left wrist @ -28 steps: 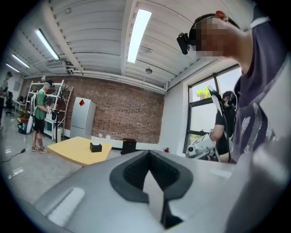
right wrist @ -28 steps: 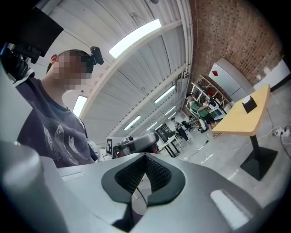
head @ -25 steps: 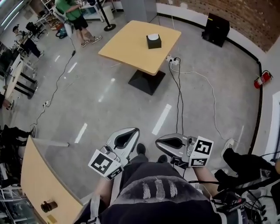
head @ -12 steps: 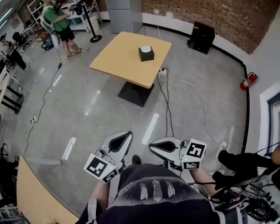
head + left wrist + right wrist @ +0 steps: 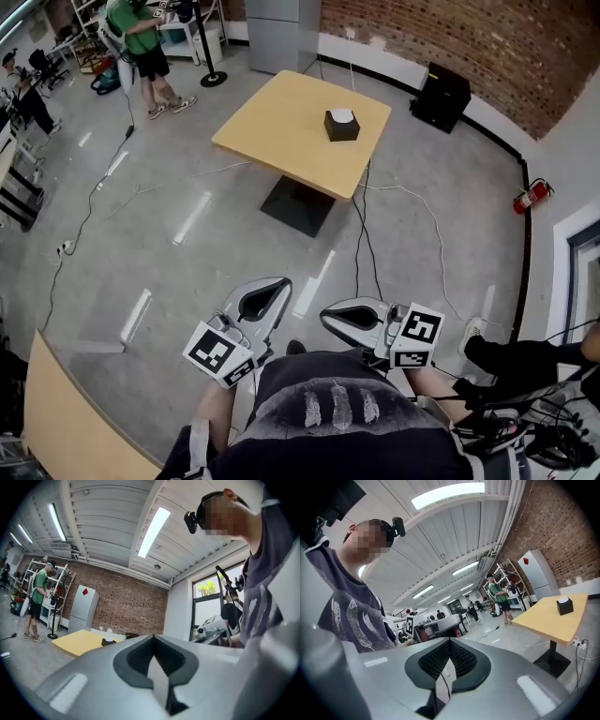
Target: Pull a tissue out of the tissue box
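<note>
"Any lettering you can read from where you stand?"

"Only marks. The tall grey cabinet (image 5: 84, 609) against the brick wall (image 5: 487, 47) carries a red diamond sticker. Each gripper's cube shows black-and-white square markers: the left cube (image 5: 220, 354) and the right cube (image 5: 414, 336). The print on the person's dark shirt is three pale feathers."

"And the tabletop?"

"The wooden tabletop (image 5: 281, 131) stands out on the grey floor (image 5: 187, 234), well apart from the person."

"How are the hands held?"

"Tucked in close to the torso, side by side. The left gripper (image 5: 279, 281) and the right gripper (image 5: 330, 315) both lie level, noses toward the tabletop and cubes at the near ends. In the left gripper view, the left gripper (image 5: 153, 640) is clenched, with nothing in it. In the right gripper view, the right gripper (image 5: 450, 642) is the same, pads pressed together and empty."

"Where's the tissue box?"

"The black tissue box (image 5: 341, 127) sits near the tabletop's right-hand corner, a little in from both edges. A white tissue (image 5: 343, 114) pokes out of its top."
</note>
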